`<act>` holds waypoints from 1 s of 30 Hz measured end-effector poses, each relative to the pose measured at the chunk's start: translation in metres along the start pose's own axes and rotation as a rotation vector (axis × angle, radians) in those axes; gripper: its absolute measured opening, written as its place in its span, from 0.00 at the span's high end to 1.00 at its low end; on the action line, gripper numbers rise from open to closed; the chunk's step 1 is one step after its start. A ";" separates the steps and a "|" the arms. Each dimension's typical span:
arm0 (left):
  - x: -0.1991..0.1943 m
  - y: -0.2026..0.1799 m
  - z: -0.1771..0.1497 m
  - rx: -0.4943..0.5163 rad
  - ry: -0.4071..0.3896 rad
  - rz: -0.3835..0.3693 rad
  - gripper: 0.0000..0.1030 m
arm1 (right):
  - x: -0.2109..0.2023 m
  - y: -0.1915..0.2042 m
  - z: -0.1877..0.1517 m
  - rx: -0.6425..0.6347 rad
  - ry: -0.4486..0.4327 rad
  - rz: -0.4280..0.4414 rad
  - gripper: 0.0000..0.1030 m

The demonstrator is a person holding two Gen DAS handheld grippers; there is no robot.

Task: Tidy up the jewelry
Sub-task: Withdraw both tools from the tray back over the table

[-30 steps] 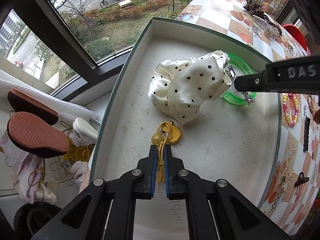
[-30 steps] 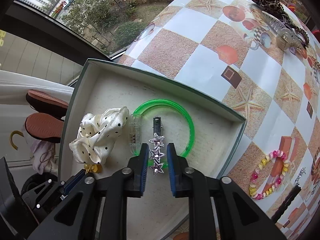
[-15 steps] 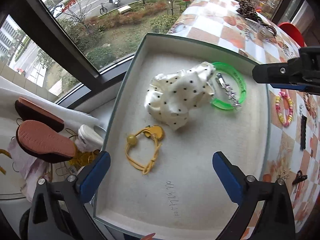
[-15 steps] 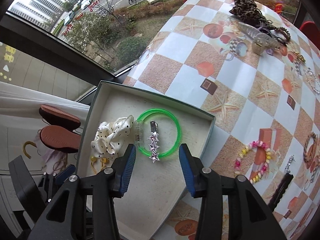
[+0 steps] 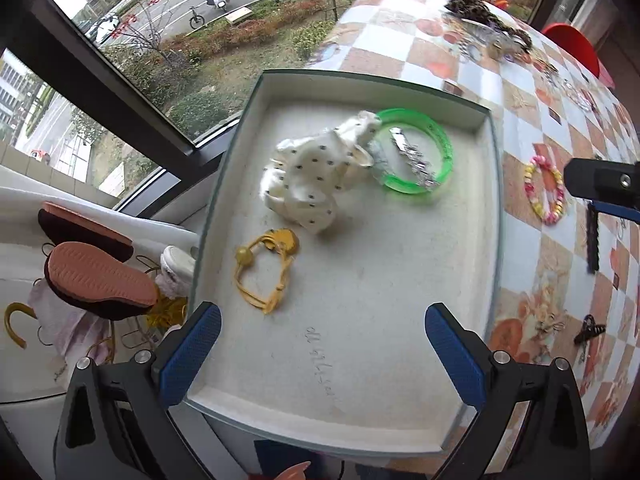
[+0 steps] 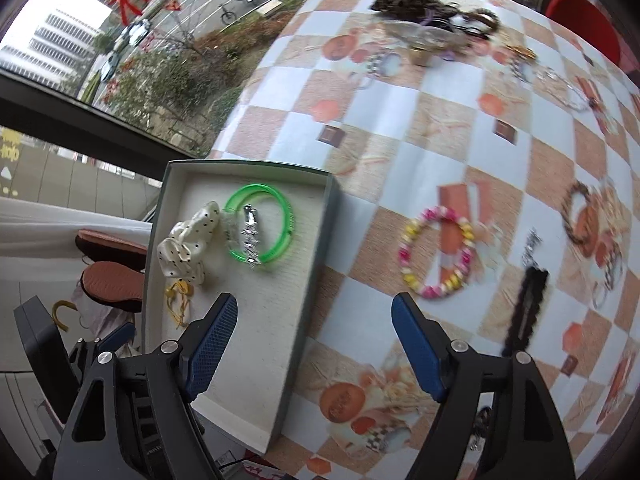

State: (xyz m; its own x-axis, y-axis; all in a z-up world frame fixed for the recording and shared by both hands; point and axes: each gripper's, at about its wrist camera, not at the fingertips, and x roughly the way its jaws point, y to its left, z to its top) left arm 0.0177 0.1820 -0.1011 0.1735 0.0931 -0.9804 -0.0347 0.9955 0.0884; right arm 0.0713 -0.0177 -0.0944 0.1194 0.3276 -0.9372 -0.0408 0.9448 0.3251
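Right claw [image 6: 312, 340]: I read the jaws as wide, with nothing between the pads; they have just been opening. Left claw [image 5: 320, 352]: jaws at full spread, also empty, hanging over the near part of the tray [image 5: 494, 216].

Ahead of the right claw and a little to its right, the pink-and-yellow bead bracelet [image 6: 438, 252] lies flat on the checked worktop [image 6: 400, 132], just beyond the tray's right wall. I judge it the next item to collect. In the left wrist view the same bracelet sits well off to the right, outside the tray, so the right hand is the nearer one. As a ring it has no long axis; any diameter will do for the approach.

Further right lies a dark hair clip [image 6: 528, 308], its long axis running toward and away from the claw, slightly tilted.

Tray contents: a yellow hair tie [image 5: 268, 268], a spotted white scrunchie [image 5: 316, 176], a green bangle [image 5: 444, 160] and a star clip [image 5: 412, 156] lying inside the bangle's ring, long axis diagonal.
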 end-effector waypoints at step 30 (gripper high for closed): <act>-0.027 -0.147 0.030 0.300 0.002 -0.058 0.00 | -0.076 -0.155 -0.036 0.301 -0.169 -0.057 0.00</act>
State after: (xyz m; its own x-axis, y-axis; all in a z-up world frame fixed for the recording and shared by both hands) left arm 0.0479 0.0339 -0.0822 0.1644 0.0364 -0.9857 0.2679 0.9601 0.0801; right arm 0.0332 -0.1886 -0.0777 0.2767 0.2457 -0.9290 0.2623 0.9108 0.3189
